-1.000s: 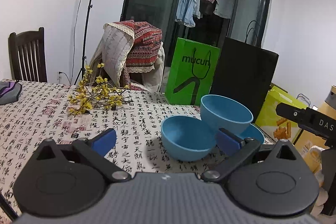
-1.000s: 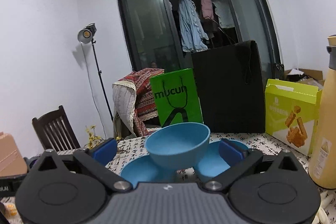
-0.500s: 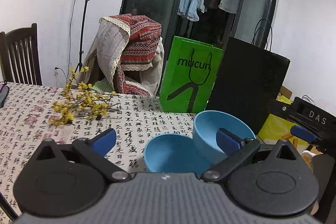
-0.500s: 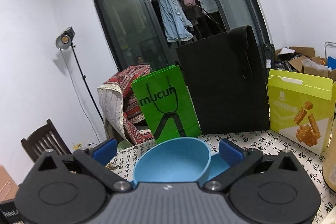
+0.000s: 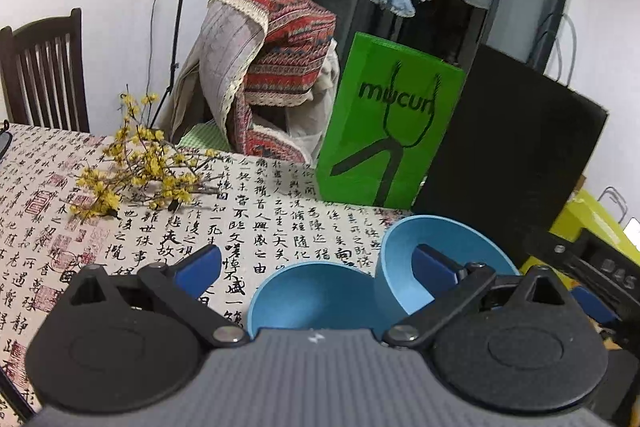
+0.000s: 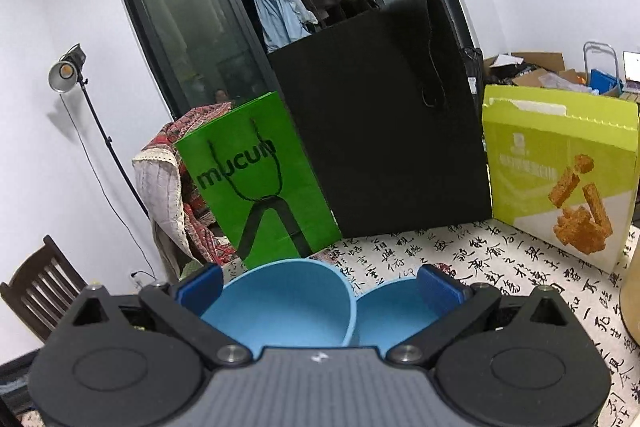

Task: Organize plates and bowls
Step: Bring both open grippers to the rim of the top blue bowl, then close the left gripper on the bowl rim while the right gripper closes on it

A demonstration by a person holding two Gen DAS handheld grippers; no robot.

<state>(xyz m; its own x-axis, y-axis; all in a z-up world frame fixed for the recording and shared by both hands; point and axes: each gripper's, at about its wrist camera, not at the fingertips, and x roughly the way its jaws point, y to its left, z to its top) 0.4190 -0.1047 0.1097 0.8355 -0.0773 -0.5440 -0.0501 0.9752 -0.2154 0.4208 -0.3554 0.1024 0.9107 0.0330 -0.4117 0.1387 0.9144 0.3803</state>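
Three blue bowls sit close together on the calligraphy-print tablecloth (image 5: 248,211). In the left wrist view one bowl (image 5: 312,303) stands upright and a second bowl (image 5: 444,251) leans tilted against it at the right. My left gripper (image 5: 316,263) is open just short of the upright bowl, holding nothing. In the right wrist view the tilted bowl (image 6: 288,303) fills the space between the fingers of my open right gripper (image 6: 320,283), and another bowl (image 6: 396,315) sits to its right. I cannot tell whether the pads touch it.
A green paper bag (image 5: 384,135) and a black bag (image 6: 384,131) stand behind the bowls. A yellow-green snack box (image 6: 560,171) is at the right. Yellow flower sprigs (image 5: 136,171) lie at the left. A chair draped in cloth (image 5: 264,67) stands beyond the table edge.
Both grippers have moved forward toward the bowls, which now appear larger and lower in each view. The bowls themselves have not moved. Both grippers stay open.
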